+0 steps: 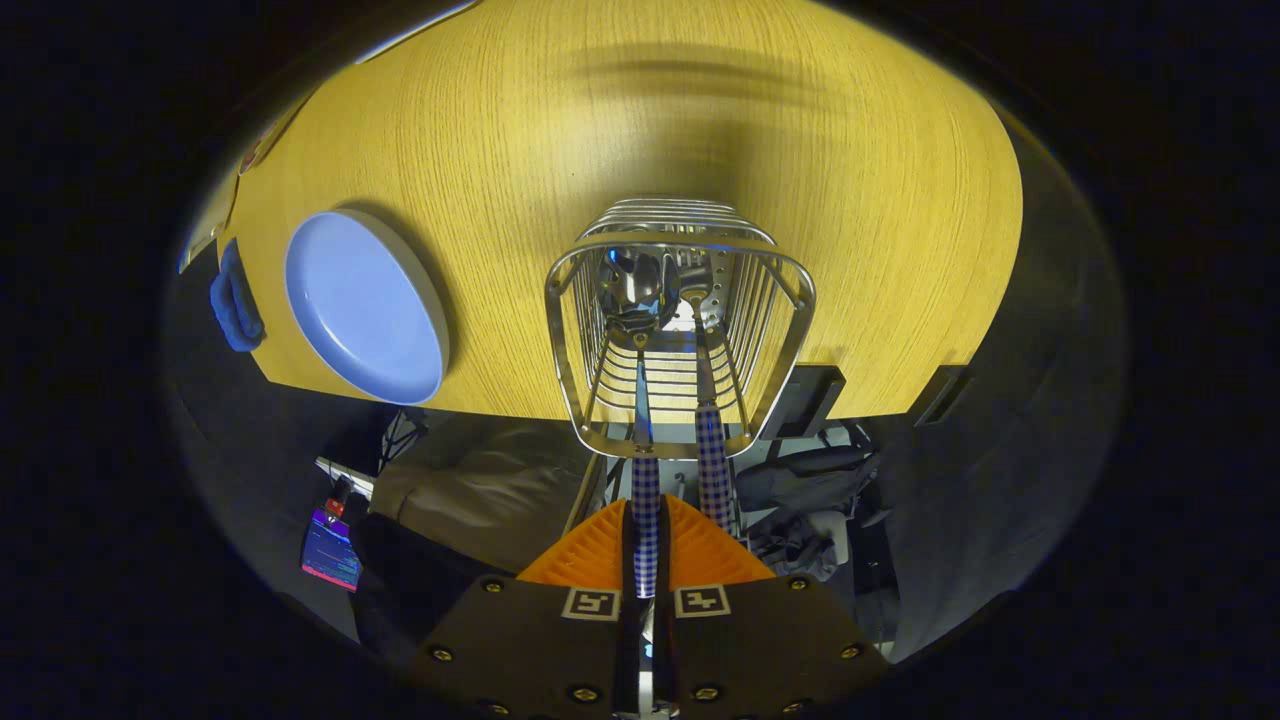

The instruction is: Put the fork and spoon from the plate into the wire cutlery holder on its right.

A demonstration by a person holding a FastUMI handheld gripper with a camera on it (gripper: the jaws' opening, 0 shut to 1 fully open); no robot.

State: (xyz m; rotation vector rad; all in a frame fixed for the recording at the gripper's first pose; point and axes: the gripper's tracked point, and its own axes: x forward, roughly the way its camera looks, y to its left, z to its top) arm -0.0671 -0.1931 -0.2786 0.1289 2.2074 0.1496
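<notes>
The worktop carries an empty plate at nine o'clock of the wire cutlery holder. Inside stand the fork and the spoon; the fingers clench the spoon's checked handle. It looks stiff, light, slippery. The fork's tines are hard to see.

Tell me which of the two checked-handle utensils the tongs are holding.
The spoon, on the left in the wire cutlery holder. Its handle runs back between the tongs, which press on it. The fork beside it stands free.
</notes>
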